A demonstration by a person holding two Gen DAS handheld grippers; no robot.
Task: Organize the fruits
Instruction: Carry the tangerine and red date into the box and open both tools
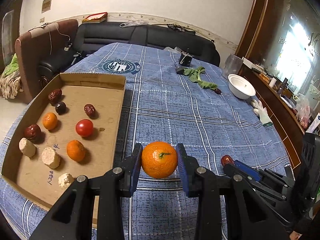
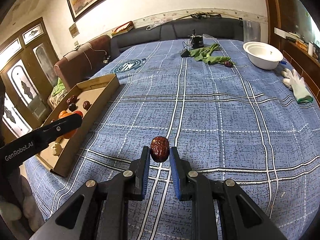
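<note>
Two fruits gripped: your left gripper clamps the mandarin, right gripper pinches a red date, both near you, so next carry them left to the cardboard tray w/ the others.

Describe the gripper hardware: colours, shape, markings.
Both the left gripper and the right gripper are matte black plastic with angular linkage arms, silver round pivot pins and flat fingers faced with blue textured pads. One arm carries white "GenRobot.AI" lettering. No cables or sleeves visible.

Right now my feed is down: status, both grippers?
Left gripper shut on tangerine. Right gripper shut on red date. Cardboard tray left, path unobstructed.
</note>
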